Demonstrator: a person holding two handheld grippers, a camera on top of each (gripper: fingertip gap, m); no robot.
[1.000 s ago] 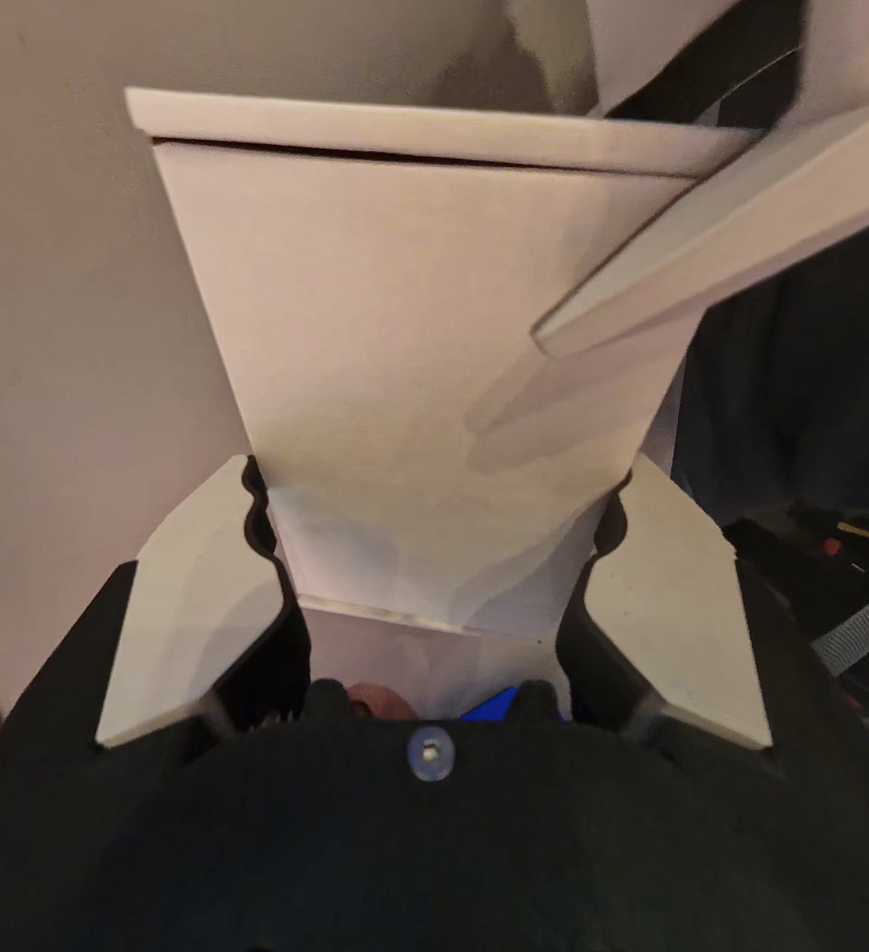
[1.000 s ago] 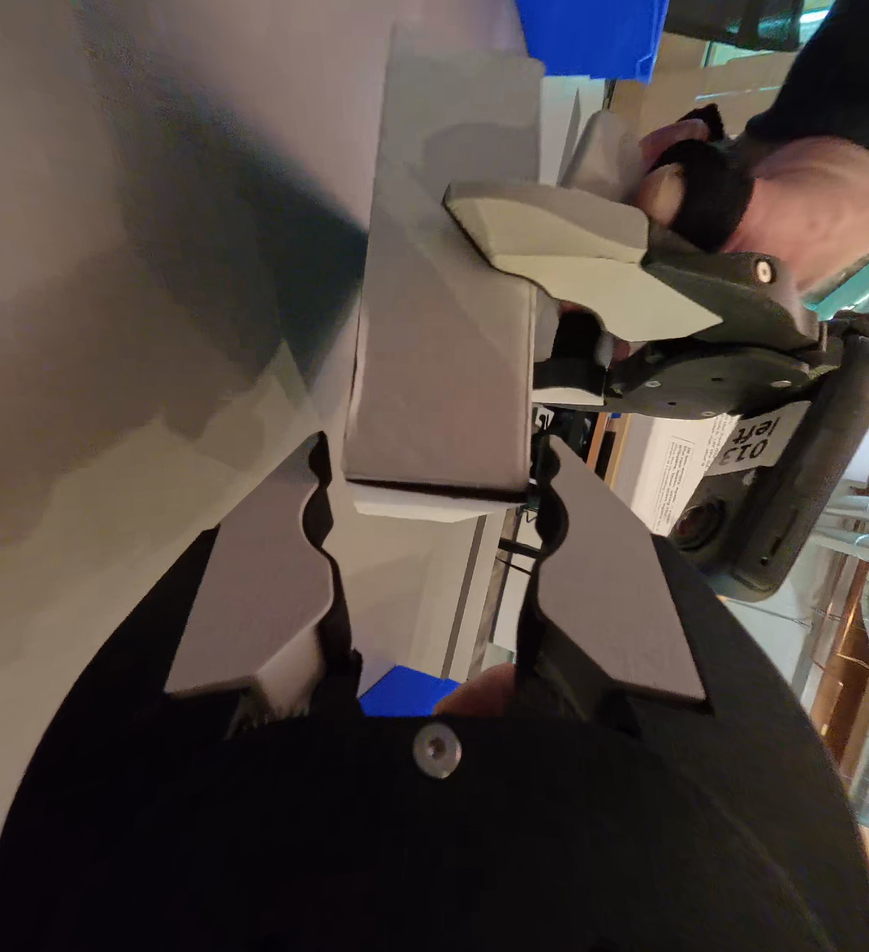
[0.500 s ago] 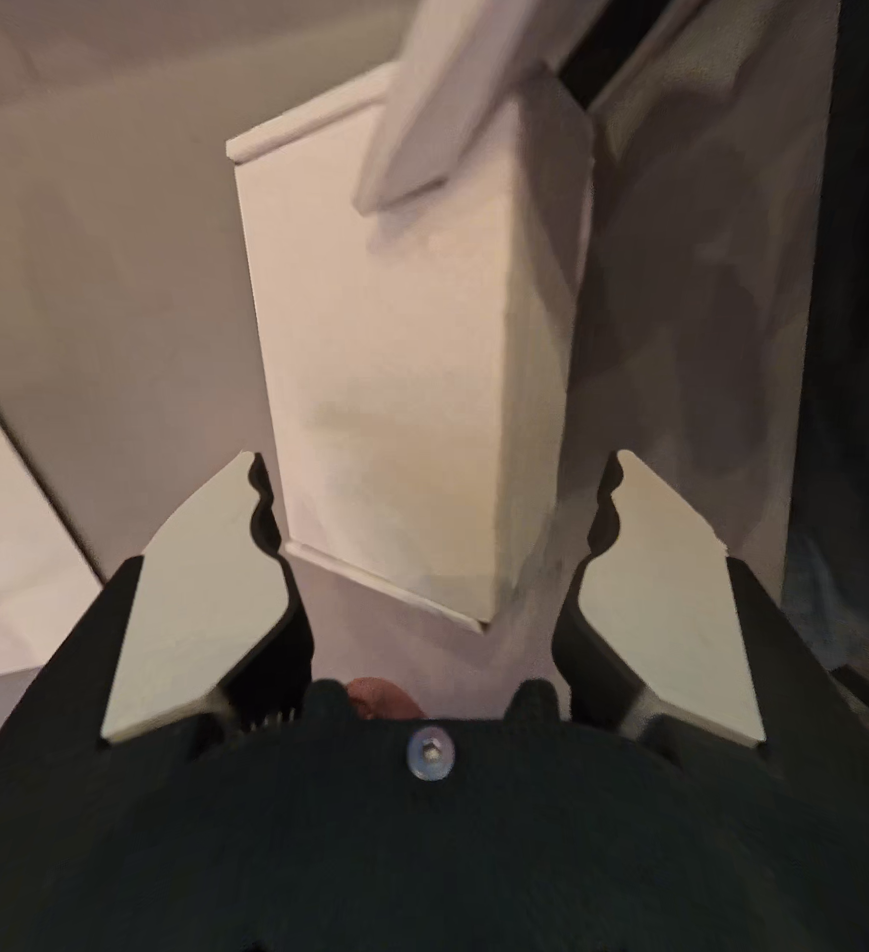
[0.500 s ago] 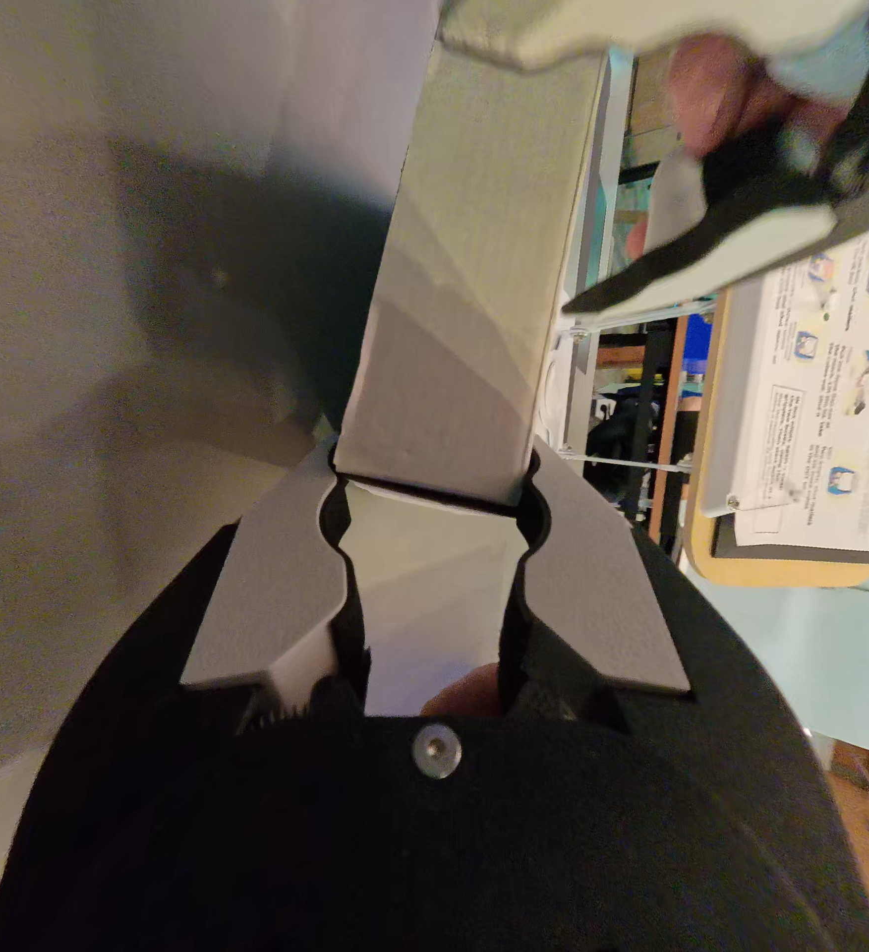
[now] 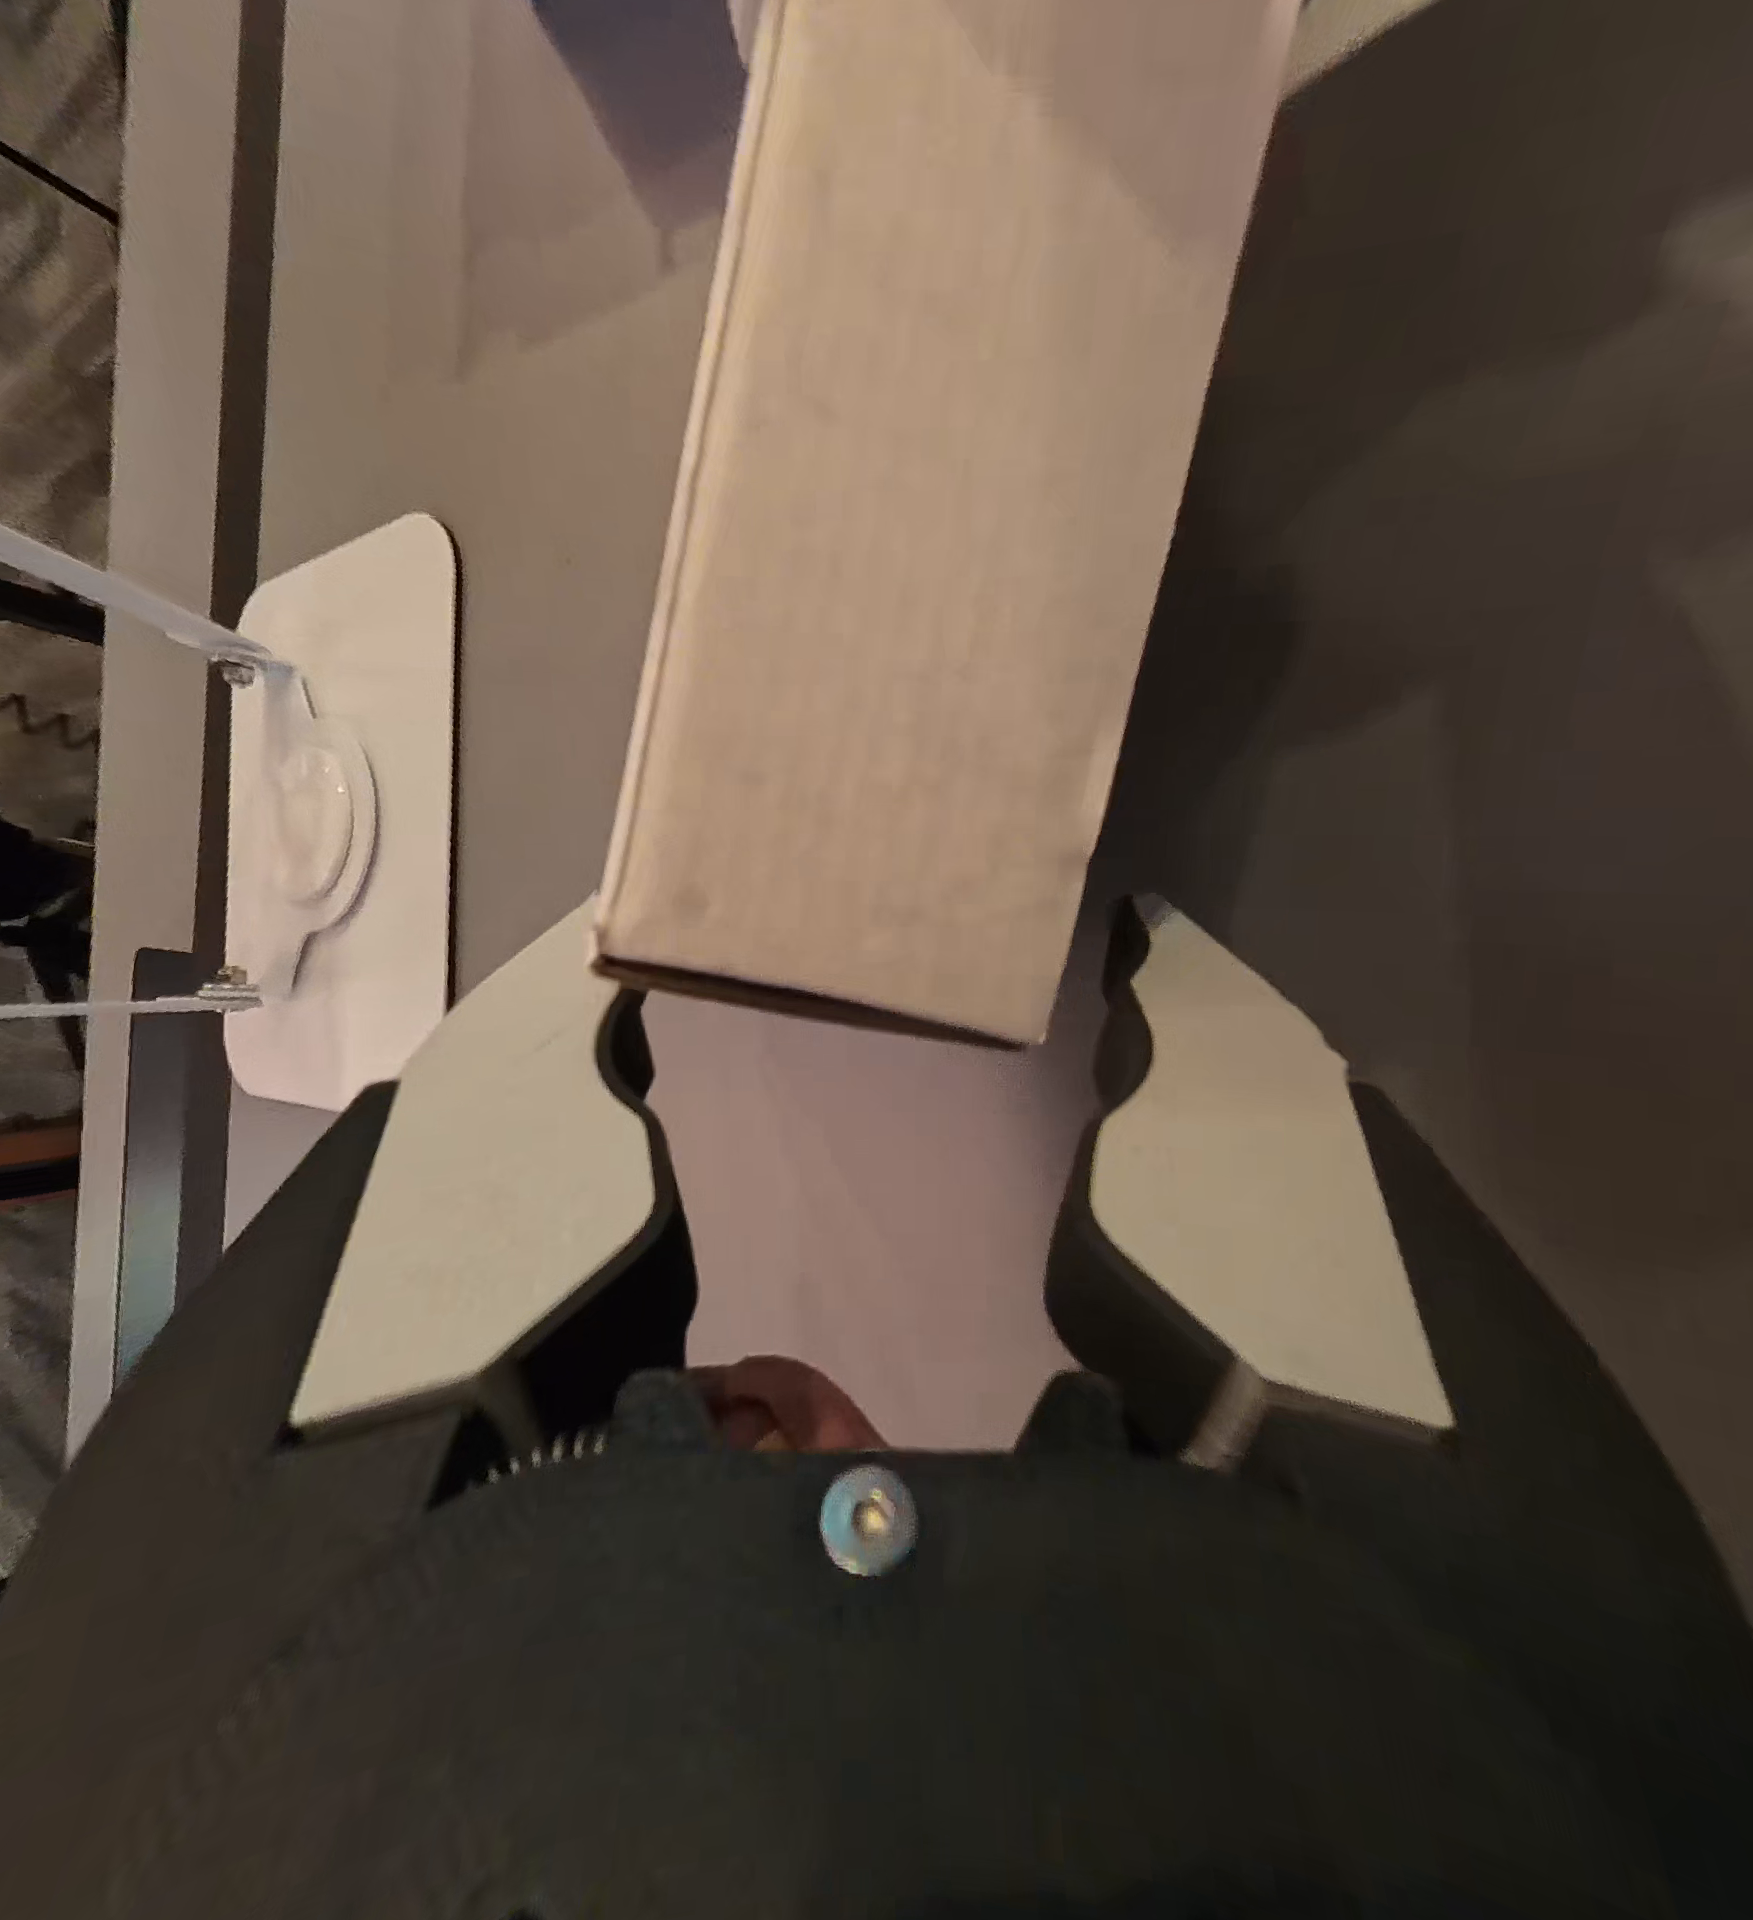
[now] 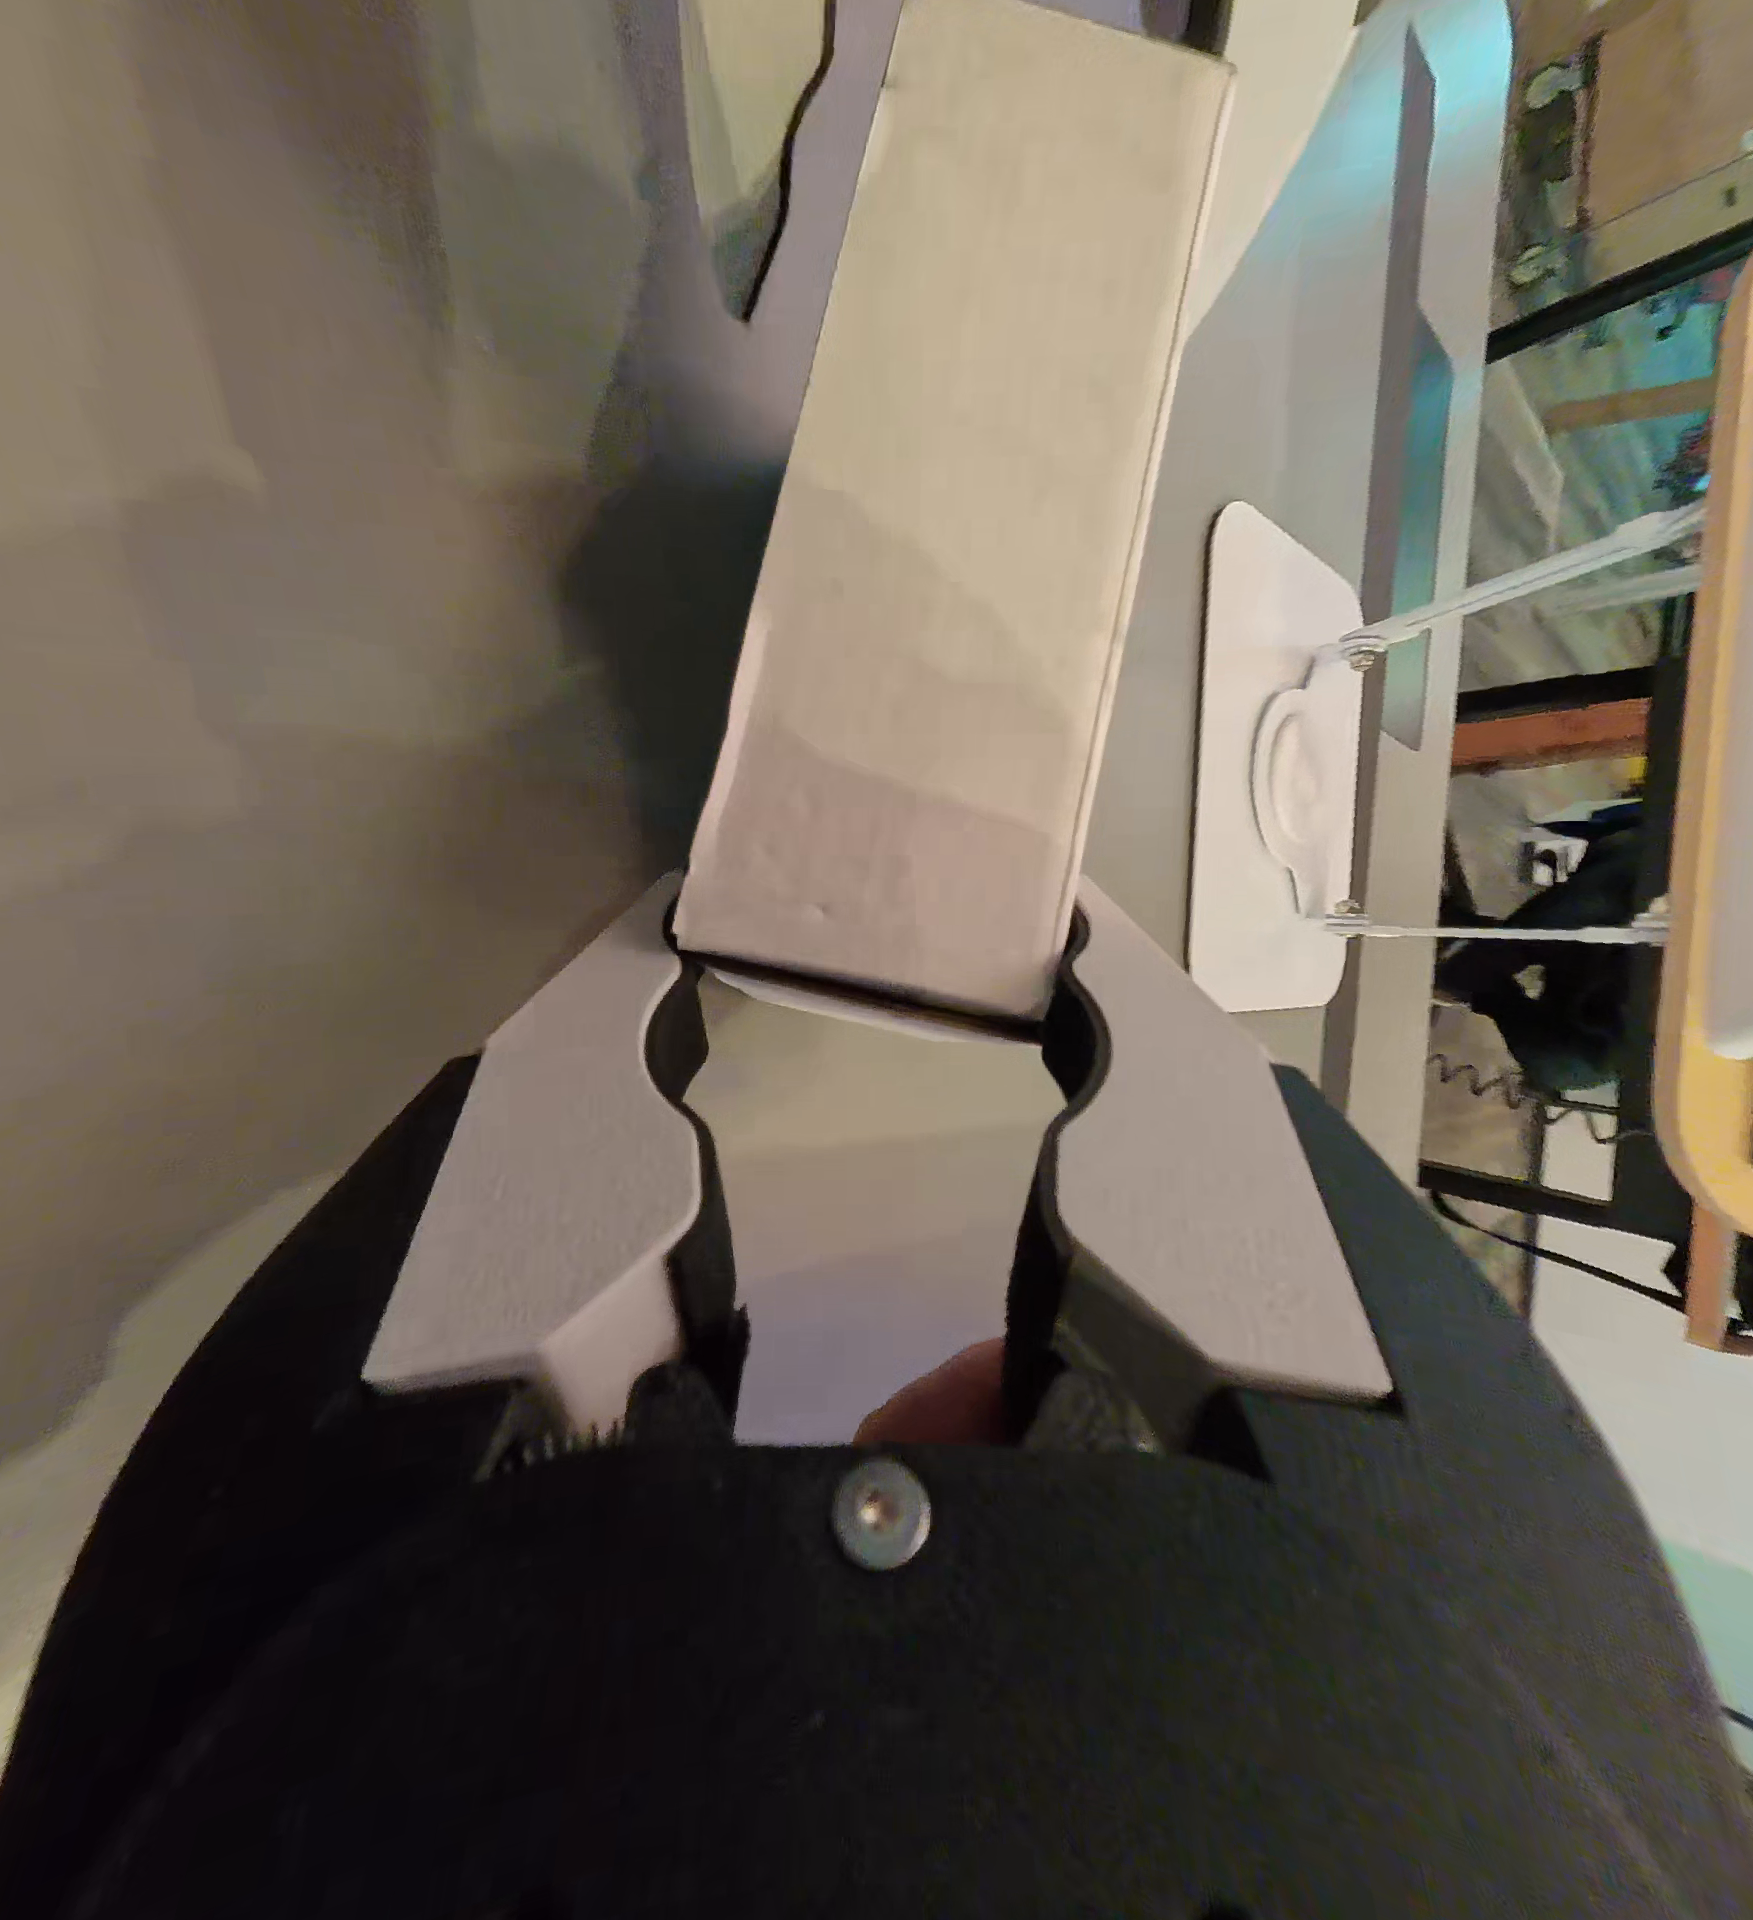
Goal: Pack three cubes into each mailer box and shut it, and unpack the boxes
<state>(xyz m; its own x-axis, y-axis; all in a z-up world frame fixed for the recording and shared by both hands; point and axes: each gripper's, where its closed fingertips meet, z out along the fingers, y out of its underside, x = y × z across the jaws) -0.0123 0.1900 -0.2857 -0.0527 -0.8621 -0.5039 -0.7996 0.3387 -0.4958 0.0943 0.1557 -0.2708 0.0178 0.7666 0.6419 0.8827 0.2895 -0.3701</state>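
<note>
Right tool: my fingers are clamped on the near end of a white mailer box, one on each side.
Box: shut, slanting away toward 12 o'clock, above the grey table.
Left tool: jaws spread wider than the box; its left finger meets the box's near corner, its right finger stands clear.
Background: a white plate on a post at 3 o'clock from my right tool.
</note>
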